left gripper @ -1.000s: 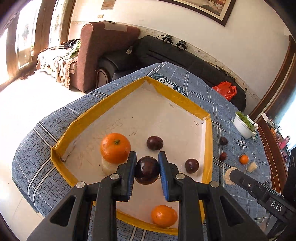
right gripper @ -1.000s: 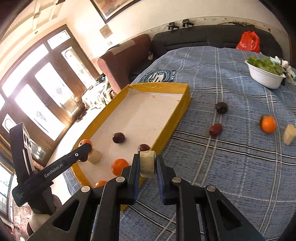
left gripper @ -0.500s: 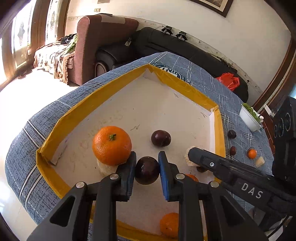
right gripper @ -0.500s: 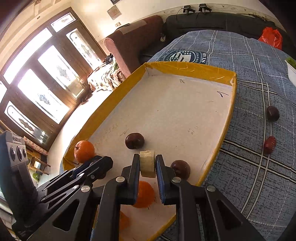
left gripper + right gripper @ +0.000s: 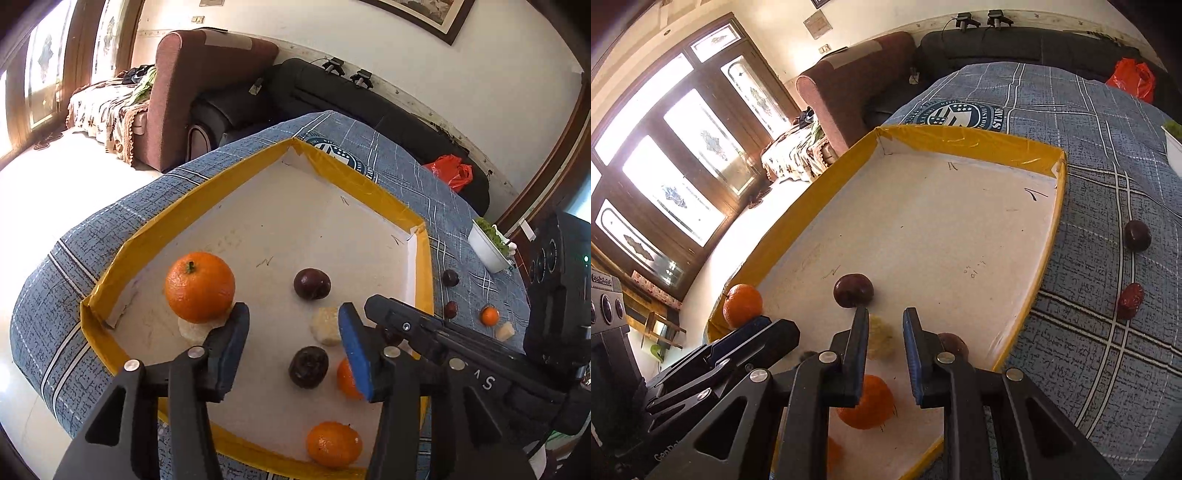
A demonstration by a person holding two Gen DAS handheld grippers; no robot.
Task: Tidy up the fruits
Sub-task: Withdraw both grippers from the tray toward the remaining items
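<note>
The white tray with a yellow rim (image 5: pixel 373 184) holds three oranges and three dark round fruits. My left gripper (image 5: pixel 295 339) is opening. The dark fruit (image 5: pixel 308 366) lies on the tray floor below its jaws, free of the pads. One orange (image 5: pixel 199 286) rests on a pale chunk (image 5: pixel 194 331) just left of it. My right gripper (image 5: pixel 884 325) hovers low over the tray with its jaws starting to part. The pale chunk (image 5: pixel 881 339) it carried shows blurred beneath them and clear of the pads. That chunk (image 5: pixel 325 326) sits on the tray floor.
On the blue checked cloth right of the tray lie a dark fruit (image 5: pixel 1137 235), a red date (image 5: pixel 1130 300), a small orange (image 5: pixel 490 316) and another pale chunk (image 5: pixel 505 331). A white bowl of greens (image 5: pixel 489 247) stands further back. Sofas line the far wall.
The left jaws have opened and the dark fruit has dropped onto the tray. The right gripper came in over the tray, and its pale chunk has slipped out of the pads.
</note>
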